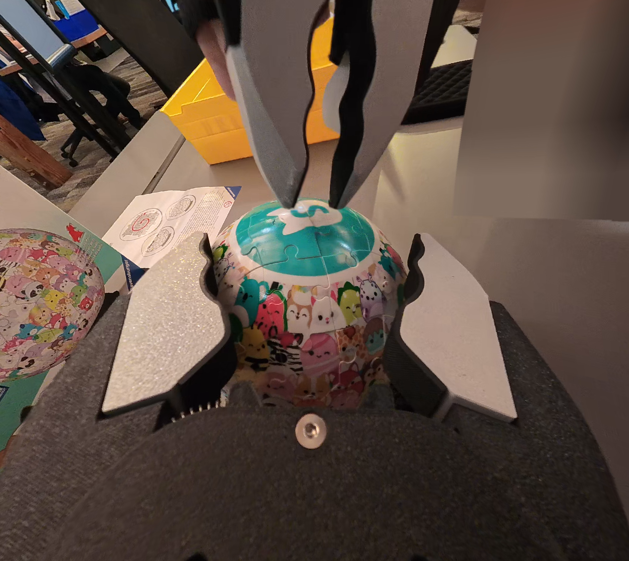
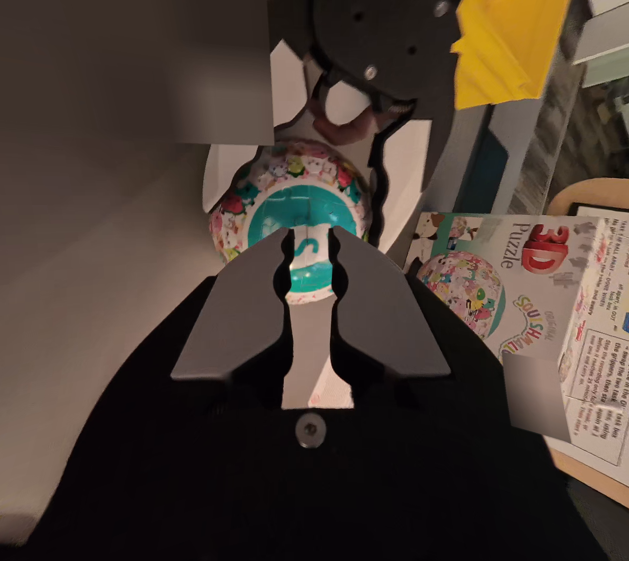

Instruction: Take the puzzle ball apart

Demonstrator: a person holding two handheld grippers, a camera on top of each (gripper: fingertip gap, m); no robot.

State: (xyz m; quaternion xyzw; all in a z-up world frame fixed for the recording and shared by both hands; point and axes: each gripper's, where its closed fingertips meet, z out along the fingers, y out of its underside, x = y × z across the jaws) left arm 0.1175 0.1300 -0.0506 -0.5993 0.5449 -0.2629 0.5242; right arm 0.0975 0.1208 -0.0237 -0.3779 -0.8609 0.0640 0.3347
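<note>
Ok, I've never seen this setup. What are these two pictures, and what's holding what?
A person holds a hand-held two-finger gripper in each hand, each carrying a camera that looks along its fingers. In the left wrist view, the left gripper clamps the puzzle ball by its sides. The right gripper comes down from above, its tips a little apart at the ball's teal cap. The right wrist view shows that cap from above. On the table lie the puzzle box, an instruction leaflet and a yellow bin.
</note>
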